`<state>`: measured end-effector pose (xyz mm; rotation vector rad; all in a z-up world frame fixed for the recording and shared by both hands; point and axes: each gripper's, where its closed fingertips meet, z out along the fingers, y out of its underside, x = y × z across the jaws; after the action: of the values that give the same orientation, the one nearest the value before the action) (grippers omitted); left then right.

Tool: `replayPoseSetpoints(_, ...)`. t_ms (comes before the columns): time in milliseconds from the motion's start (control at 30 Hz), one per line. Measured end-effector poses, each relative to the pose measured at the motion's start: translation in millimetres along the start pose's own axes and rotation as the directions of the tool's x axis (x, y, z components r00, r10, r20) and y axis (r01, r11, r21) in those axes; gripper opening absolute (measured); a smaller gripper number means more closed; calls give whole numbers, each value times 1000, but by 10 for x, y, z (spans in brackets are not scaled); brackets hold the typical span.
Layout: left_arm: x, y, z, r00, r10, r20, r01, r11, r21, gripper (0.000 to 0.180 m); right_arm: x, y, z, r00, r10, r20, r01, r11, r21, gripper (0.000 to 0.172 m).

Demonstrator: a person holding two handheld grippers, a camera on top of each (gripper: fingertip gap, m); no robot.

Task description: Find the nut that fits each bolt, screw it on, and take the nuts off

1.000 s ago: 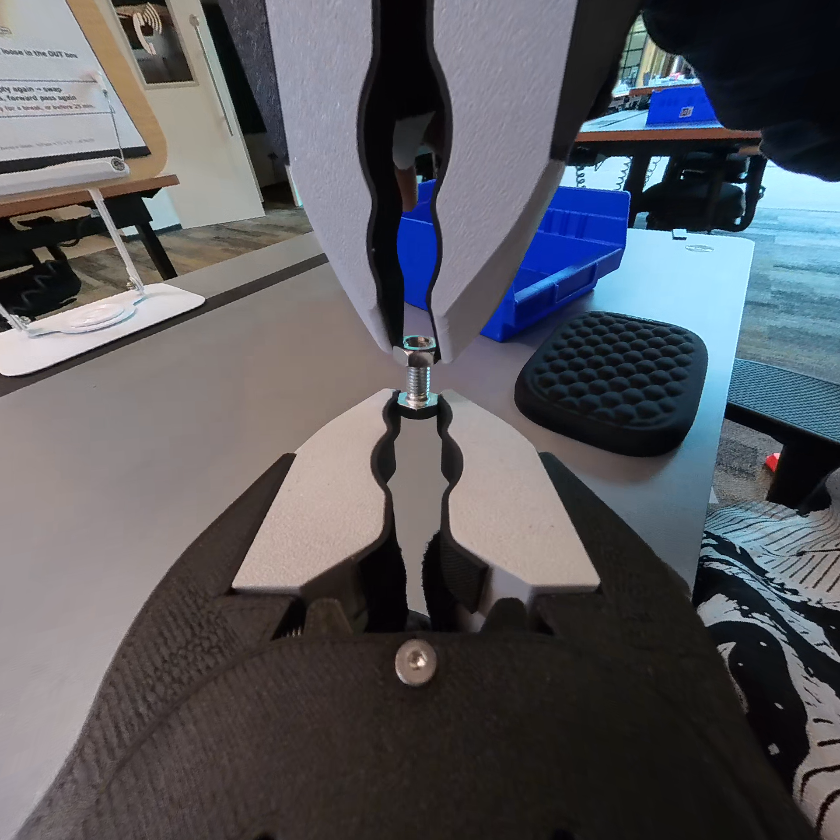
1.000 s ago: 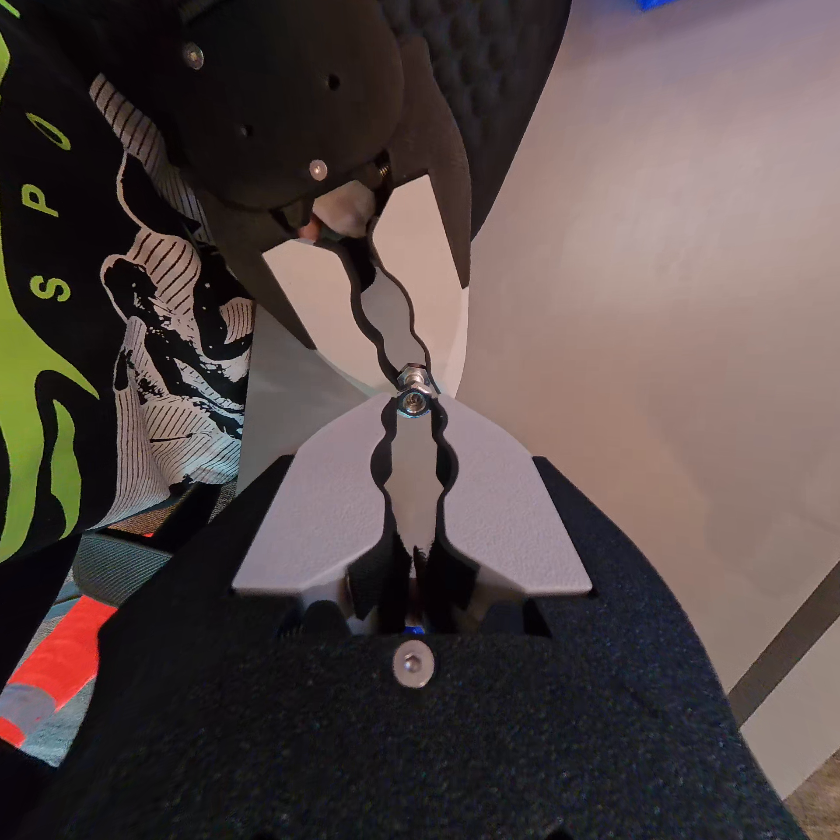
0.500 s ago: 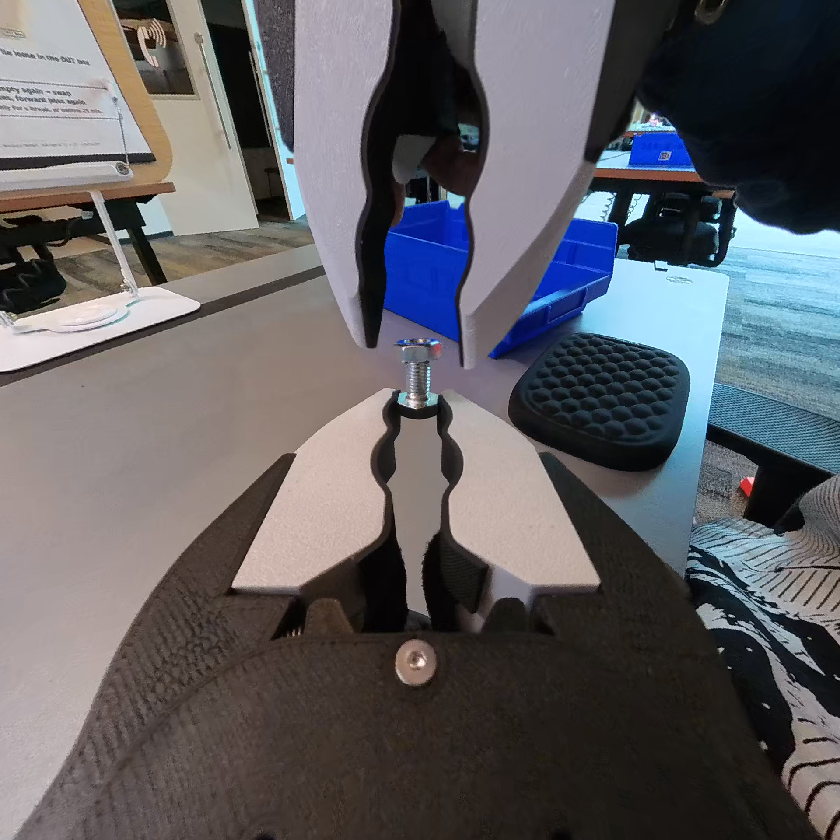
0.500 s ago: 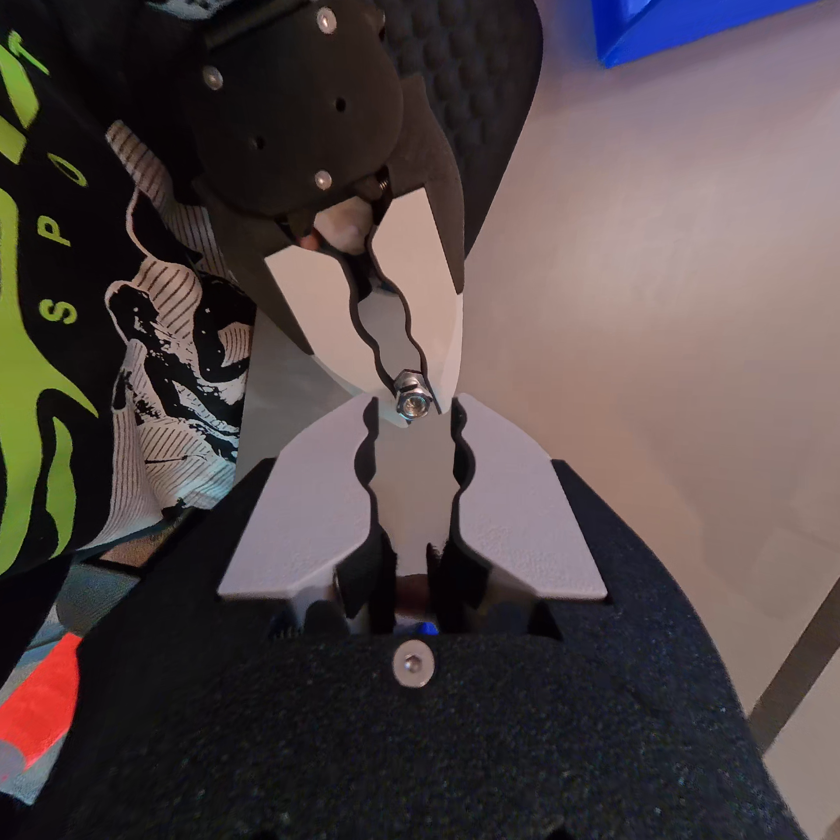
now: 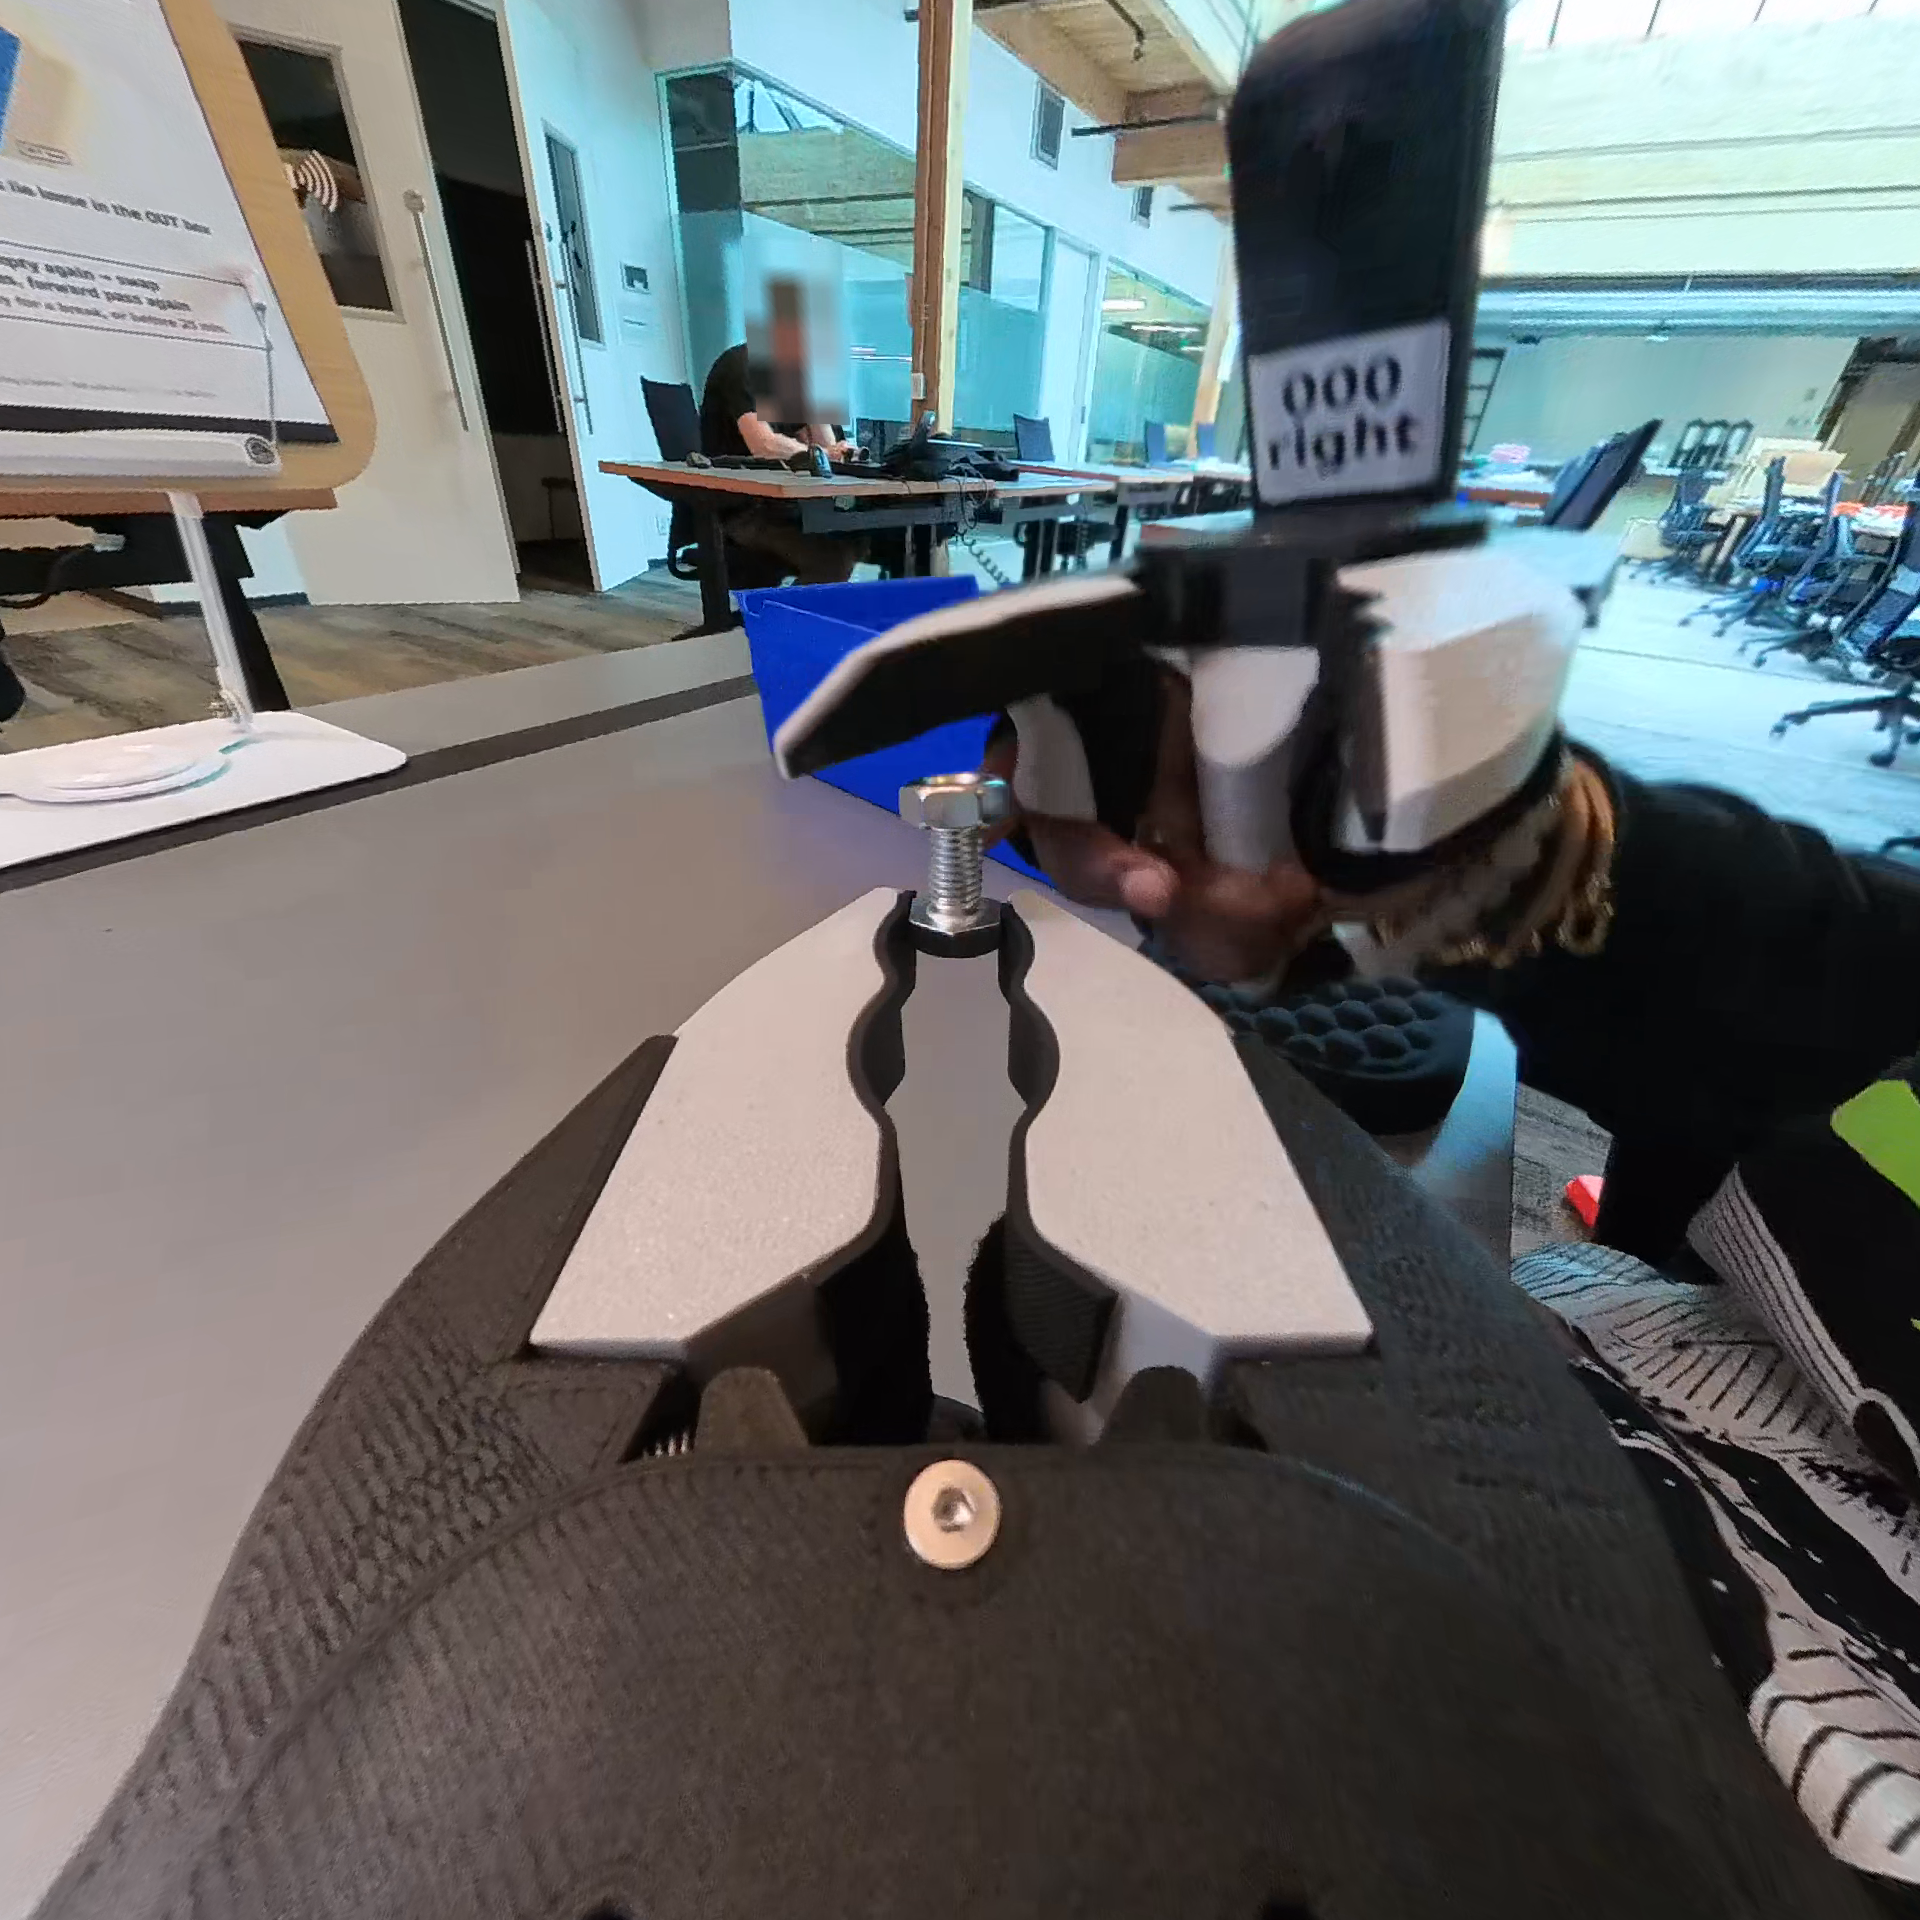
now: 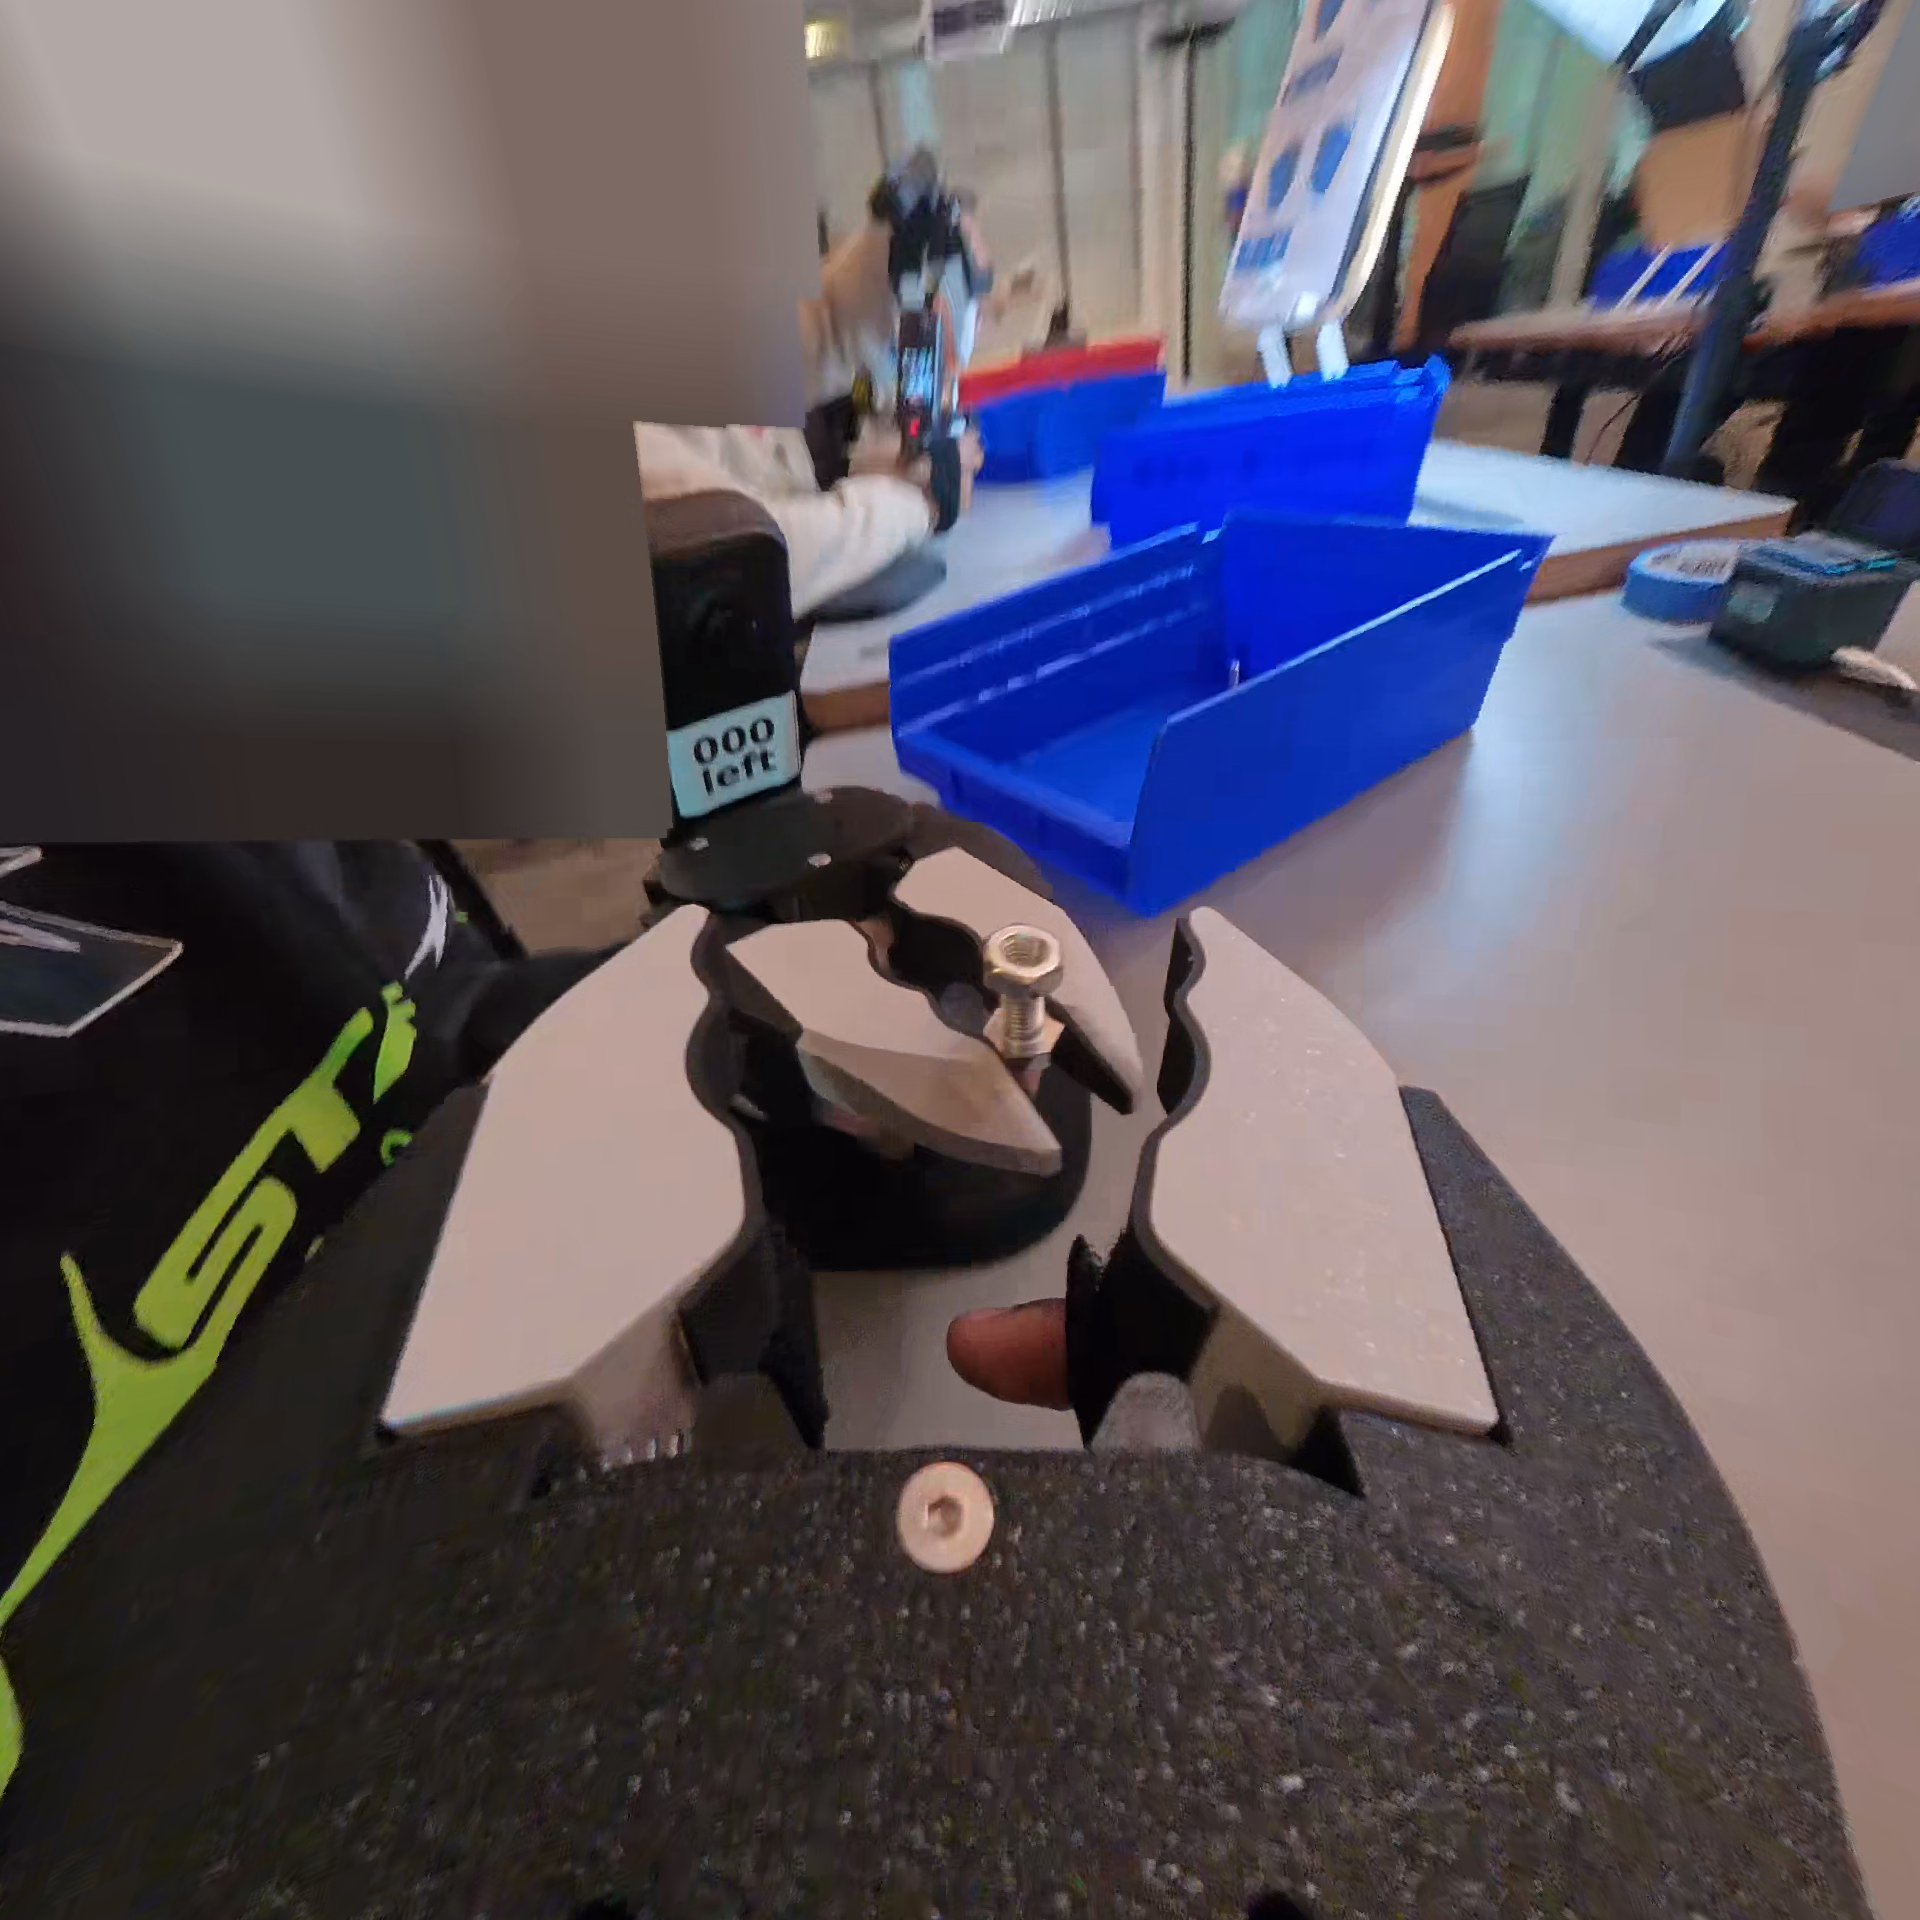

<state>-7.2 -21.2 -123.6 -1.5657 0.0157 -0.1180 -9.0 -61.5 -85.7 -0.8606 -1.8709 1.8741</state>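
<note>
My left gripper point(image 5: 951, 927) is shut on the hex head of a silver bolt point(image 5: 953, 871) and holds it upright above the grey table point(image 5: 312, 1039). A silver nut point(image 5: 954, 802) sits on the top end of the thread. My right gripper point(image 6: 940, 925) is wide open and empty. It is drawn back from the bolt, which shows between its fingers with the nut point(image 6: 1023, 958) on top. In the left wrist view one right finger point(image 5: 935, 665) hovers just above the nut, blurred. The left gripper point(image 6: 1039, 1081) also shows in the right wrist view.
A blue bin point(image 6: 1299, 717) stands on the table behind the bolt; it also shows in the left wrist view point(image 5: 831, 644). A black dimpled pad point(image 5: 1351, 1039) lies under the grippers. A blue tape roll point(image 6: 1678, 577) and a dark device point(image 6: 1813, 608) lie far right. A sign stand point(image 5: 156, 758) is far left. The left gripper's tips are roughly 5 centimeters from the right gripper's.
My right gripper let go of the nut, opened wide and swung away from above the bolt to a level pose. The nut stays on the bolt's end. My left gripper kept its hold.
</note>
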Motion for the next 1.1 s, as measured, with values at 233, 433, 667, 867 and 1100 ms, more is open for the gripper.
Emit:
replayPoseSetpoints(233,-45,9,1,1000,-24,16,24,1000,-1,15,-46,41,66,999,24,-21,-23,997,74,79)
replayPoseSetpoints(433,-79,23,12,999,-35,33,36,999,-11,15,-52,28,44,999,22,-25,-20,997,75,76)
replayPoseSetpoints(667,-94,21,9,998,-41,39,42,999,-7,15,-54,36,8,999,25,-35,-22,997,68,75)
replayPoseSetpoints(867,-98,16,4,998,-41,41,41,999,-3,15,-51,40,-49,998,32,-51,-28,997,70,72)
replayPoseSetpoints(1100,-92,27,13,999,-37,37,37,999,-11,15,-16,24,33,999,13,-39,-10,997,71,75)
